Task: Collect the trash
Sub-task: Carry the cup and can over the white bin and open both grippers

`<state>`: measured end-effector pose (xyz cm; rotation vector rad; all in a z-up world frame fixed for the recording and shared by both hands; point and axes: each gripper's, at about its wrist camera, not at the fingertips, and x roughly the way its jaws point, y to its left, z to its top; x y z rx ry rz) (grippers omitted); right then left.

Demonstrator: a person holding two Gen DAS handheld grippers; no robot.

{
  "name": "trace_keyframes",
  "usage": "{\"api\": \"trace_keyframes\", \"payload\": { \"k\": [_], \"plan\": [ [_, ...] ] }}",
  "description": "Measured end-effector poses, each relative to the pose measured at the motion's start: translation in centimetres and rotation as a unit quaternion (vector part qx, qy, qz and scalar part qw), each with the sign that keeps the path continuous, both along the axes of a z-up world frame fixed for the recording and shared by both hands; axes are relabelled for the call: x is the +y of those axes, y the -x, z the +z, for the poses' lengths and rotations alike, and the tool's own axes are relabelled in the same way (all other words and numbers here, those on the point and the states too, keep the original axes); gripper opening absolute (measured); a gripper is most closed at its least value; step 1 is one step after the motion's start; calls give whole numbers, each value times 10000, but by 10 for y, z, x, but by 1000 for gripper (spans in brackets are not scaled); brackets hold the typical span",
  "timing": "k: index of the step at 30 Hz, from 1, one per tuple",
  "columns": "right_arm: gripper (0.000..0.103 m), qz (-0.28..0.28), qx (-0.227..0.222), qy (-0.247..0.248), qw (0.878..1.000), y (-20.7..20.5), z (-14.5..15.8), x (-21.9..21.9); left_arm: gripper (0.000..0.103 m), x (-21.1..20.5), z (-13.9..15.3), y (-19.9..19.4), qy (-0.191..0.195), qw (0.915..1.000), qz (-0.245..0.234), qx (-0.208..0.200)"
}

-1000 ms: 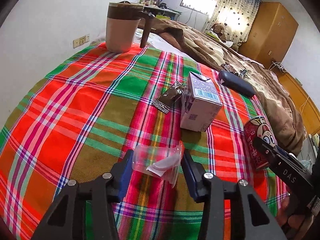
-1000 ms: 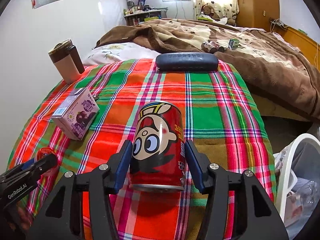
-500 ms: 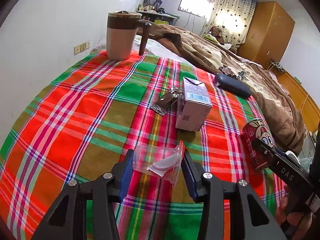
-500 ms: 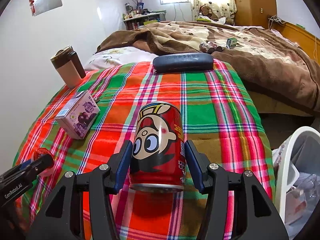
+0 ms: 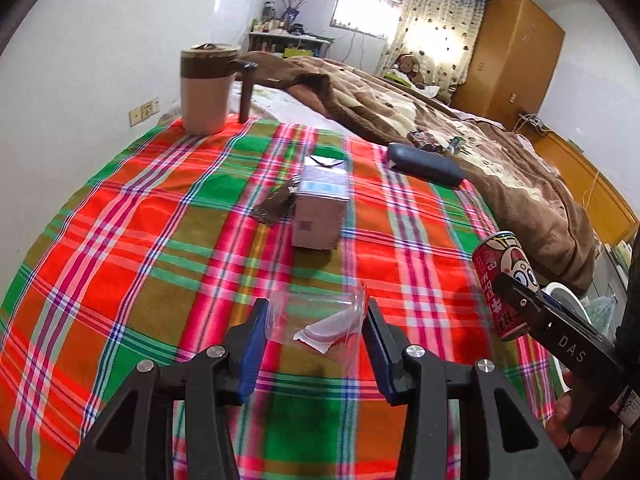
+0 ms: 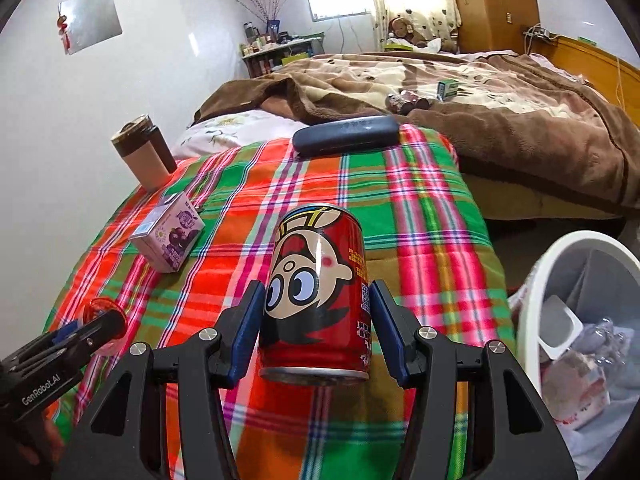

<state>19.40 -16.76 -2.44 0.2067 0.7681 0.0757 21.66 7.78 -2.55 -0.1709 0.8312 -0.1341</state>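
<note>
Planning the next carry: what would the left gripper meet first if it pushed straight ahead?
Probably the grey-and-purple drink carton lying on the plaid cloth, straight beyond the clear plastic cup that the left gripper holds. The cloth might come first; depth is unclear.

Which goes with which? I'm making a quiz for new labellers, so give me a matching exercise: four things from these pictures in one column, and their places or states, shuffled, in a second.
Things:
1. red can
2. clear plastic cup
3. purple drink carton
4. white bin

Places or states:
A. lying on the plaid blanket, near the brown-lidded mug
B. beside the bed, with trash already inside
C. clamped in the right gripper
D. clamped in the left gripper

Pairs: 1-C, 2-D, 3-A, 4-B
</note>
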Motion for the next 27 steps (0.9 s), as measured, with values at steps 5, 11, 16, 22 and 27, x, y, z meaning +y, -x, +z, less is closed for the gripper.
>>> {"api": "trace_keyframes", "payload": {
  "k": [5,11,16,22,27],
  "plan": [
    [54,-104,-81,-71,9999,14,7,-15,46,-19,12,10,1,9998,-167,-120],
    [54,-259,-173,-64,9995,33,12,-36,46,-48,25,21,-20,9988,-420,-268],
    [54,-446,-243,-69,9987,47,17,-59,46,-74,32,28,-48,9972,-661,-350],
    [55,-681,-332,-117,9971,64,23,-88,46,-116,40,38,-46,9938,-1029,-429],
    [55,-884,-378,-72,9953,76,26,-109,46,-153,47,44,-26,9901,-1317,-488]
  ]
}}
